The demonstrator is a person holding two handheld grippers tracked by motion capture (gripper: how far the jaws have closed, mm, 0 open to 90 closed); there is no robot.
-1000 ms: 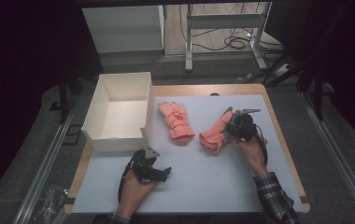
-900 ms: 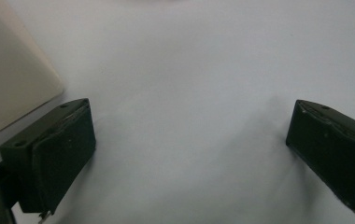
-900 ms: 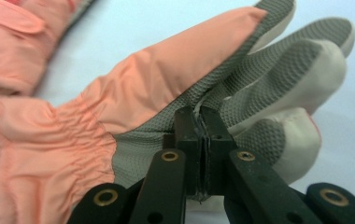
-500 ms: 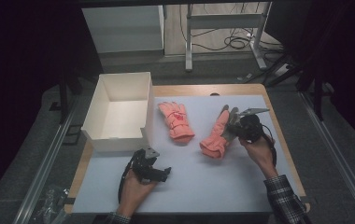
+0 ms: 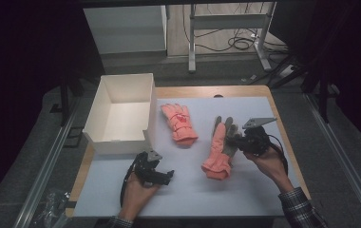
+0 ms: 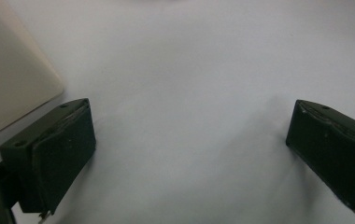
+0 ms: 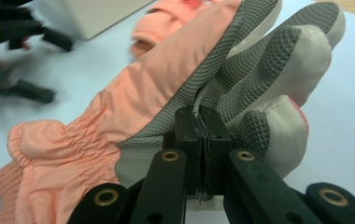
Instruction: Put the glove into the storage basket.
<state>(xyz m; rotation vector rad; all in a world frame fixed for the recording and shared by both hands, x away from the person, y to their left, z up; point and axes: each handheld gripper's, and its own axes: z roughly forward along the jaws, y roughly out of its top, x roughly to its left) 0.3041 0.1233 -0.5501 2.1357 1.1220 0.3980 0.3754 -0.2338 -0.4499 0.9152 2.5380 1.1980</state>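
Salmon-pink fabric with a grey textured palm is what your right gripper has pinched: its jaws are pressed together on a fold of the glove at the grey edge of the palm, near the base of the fingers. In the right gripper view the two pads meet with just a thin seam of the glove between them, and the padded grey fingertips bulge past the jaws on the right. From the high view, the glove's finger end is raised at the gripper while the ribbed cuff trails down toward you and rests on the mat.

Take the white box as your landmark. The held glove is well to the right of it. The second glove lies flat just beside the box's right wall, back upward, apart from the held one.

Your left gripper sits just in front of the box's near right corner. Its jaws are spread wide, with bare mat between the pads; they grip nothing, and a corner of the box shows just beyond the left jaw.
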